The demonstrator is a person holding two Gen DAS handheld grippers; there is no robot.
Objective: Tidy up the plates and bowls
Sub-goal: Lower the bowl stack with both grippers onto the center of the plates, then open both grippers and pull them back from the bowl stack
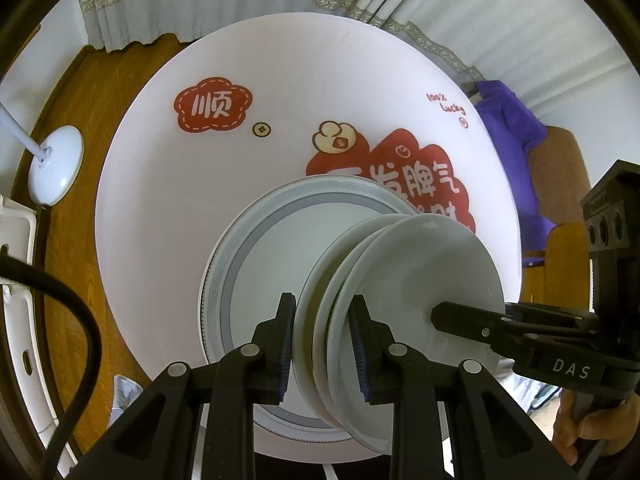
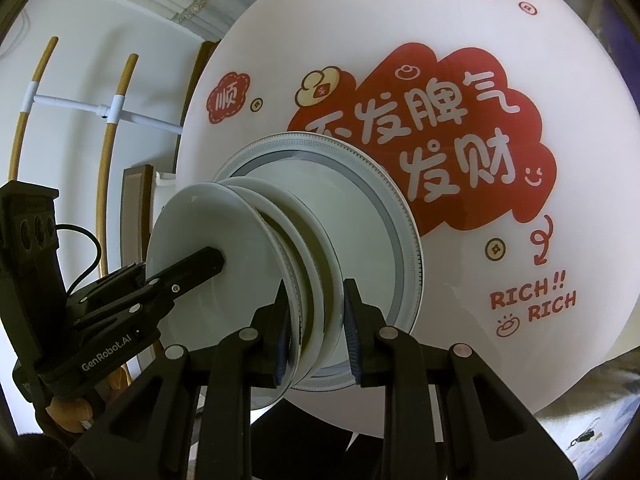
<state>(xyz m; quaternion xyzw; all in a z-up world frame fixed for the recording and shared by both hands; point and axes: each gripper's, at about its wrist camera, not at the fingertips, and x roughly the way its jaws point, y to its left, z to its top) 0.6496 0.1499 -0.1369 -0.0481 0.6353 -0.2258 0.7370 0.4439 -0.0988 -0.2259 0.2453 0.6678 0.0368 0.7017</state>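
Observation:
A stack of small white plates is gripped from both sides, above a larger plate with a grey patterned rim on the round white table. My left gripper is shut on the stack's near edge. My right gripper is shut on the stack from the opposite side; it also shows in the left wrist view. The left gripper shows in the right wrist view. The patterned plate lies under the stack.
The table carries red printed lettering. A white lamp base stands on the wooden floor at left. A purple cloth hangs on a chair at right. A wooden rack stands behind.

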